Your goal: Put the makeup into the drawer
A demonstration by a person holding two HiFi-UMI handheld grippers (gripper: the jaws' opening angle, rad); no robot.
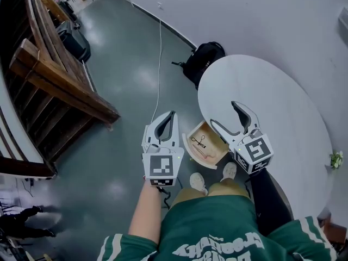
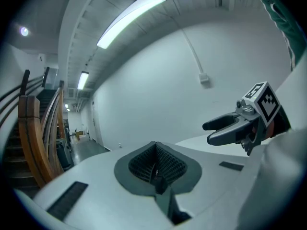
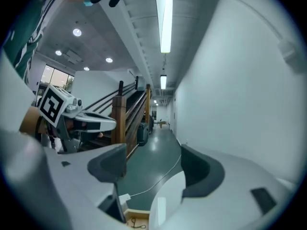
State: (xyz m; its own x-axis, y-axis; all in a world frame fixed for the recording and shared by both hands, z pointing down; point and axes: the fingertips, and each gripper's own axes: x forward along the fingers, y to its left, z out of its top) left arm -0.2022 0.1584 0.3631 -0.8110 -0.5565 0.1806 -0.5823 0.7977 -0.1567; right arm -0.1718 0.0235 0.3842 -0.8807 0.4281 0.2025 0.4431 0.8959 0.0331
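Observation:
In the head view both grippers are held up in front of my body, high above the floor. My left gripper (image 1: 171, 116) is shut, its ribbed pads meeting with nothing between them (image 2: 156, 169). My right gripper (image 1: 223, 115) is open and empty, the hallway floor showing through the gap (image 3: 151, 171). Below and between the two grippers a small open wooden drawer box (image 1: 205, 143) sits on the floor beside the table, with a thin dark item (image 1: 199, 141) lying in it. I cannot make out any other makeup. Each gripper appears in the other's view: the right gripper (image 2: 213, 131) and the left gripper (image 3: 108, 124).
A round white table (image 1: 283, 118) stands at the right, with a small plant (image 1: 336, 159) at its far right edge. A black backpack (image 1: 204, 61) lies beyond it by the wall. A white cable (image 1: 159, 75) runs across the grey floor. A wooden stair railing (image 1: 60, 86) is at the left.

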